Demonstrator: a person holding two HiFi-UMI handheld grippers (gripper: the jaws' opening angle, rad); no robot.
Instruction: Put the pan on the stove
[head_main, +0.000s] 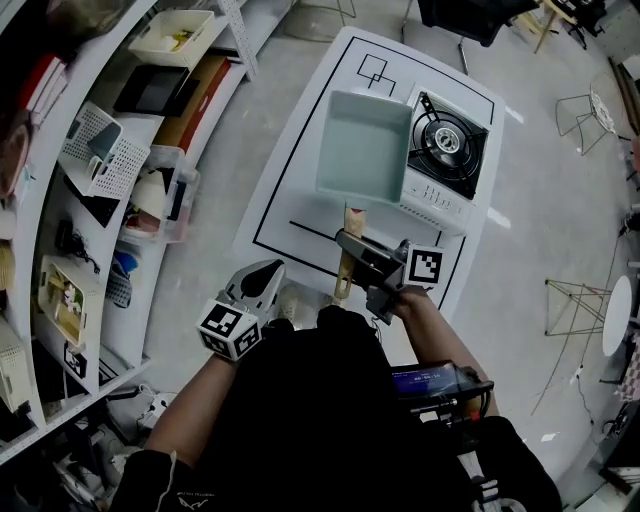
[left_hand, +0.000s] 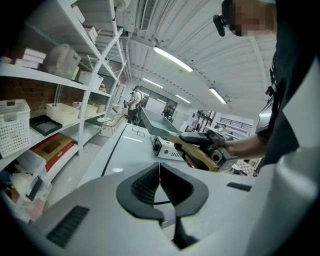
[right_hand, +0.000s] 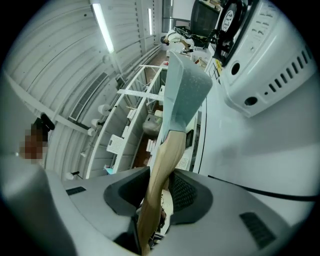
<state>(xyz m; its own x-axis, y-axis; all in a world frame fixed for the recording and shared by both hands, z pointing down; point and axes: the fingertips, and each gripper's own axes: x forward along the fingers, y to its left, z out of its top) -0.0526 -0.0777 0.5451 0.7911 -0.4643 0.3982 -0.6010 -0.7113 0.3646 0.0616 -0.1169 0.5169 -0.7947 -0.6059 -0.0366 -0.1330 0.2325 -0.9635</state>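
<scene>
A pale teal square pan (head_main: 362, 145), wooden-handled, is held tilted beside the white single-burner stove (head_main: 445, 160).

pan (head_main: 362, 145): pale blue-green, matt — finely speckled coating underneath
pan handle (right_hand: 162, 165): light wood, smooth, satin
stove (head_main: 445, 160): glossy white casing; black metal burner grate
bench (head_main: 290, 190): white, smooth, faint sheen
right gripper (right_hand: 157, 192): matt grey plastic; black ribbed pads — rubbery look
floor (head_main: 540, 220): pale, polished, catching light reflections
</scene>
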